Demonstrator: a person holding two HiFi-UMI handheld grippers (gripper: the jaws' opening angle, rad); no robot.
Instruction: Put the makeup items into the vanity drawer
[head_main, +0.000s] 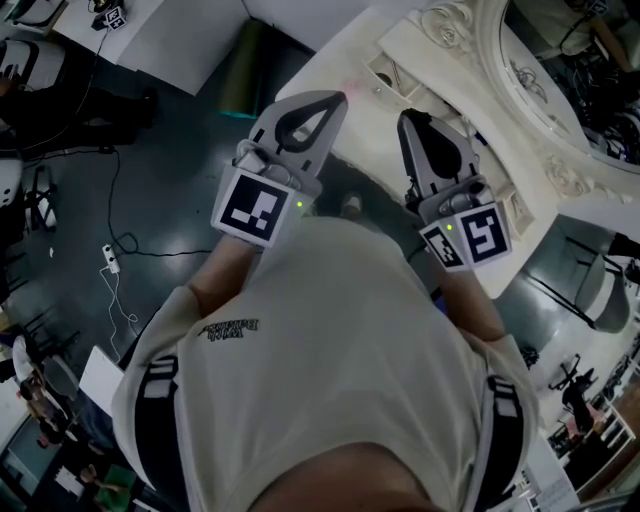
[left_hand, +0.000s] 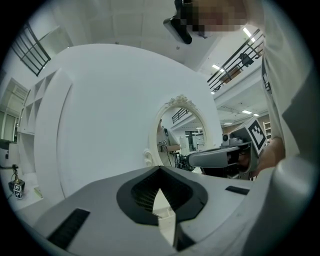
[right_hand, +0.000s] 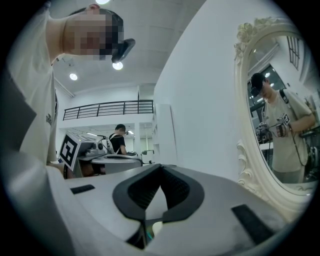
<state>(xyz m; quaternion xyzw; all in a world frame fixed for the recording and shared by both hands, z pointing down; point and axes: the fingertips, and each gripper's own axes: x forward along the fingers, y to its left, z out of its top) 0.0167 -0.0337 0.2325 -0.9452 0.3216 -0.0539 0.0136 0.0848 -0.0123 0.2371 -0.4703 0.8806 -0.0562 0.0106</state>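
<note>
Both claws level before chest, nothing grasped. Left claw (head_main: 335, 98) (left_hand: 160, 171) clenched, tips together, empty. Right claw (right_hand: 160, 167) (head_main: 410, 118) also clenched, empty. Vanity (head_main: 345, 55) just ahead, mirror (head_main: 560, 70) at its back. Makeup items not clearly seen; small things in recess (head_main: 385, 75) on worktop, too small to name. Drawer not made out. Advice: locate item first, release one claw before reaching, approach slowly, stay clear of mirror frame.
</note>
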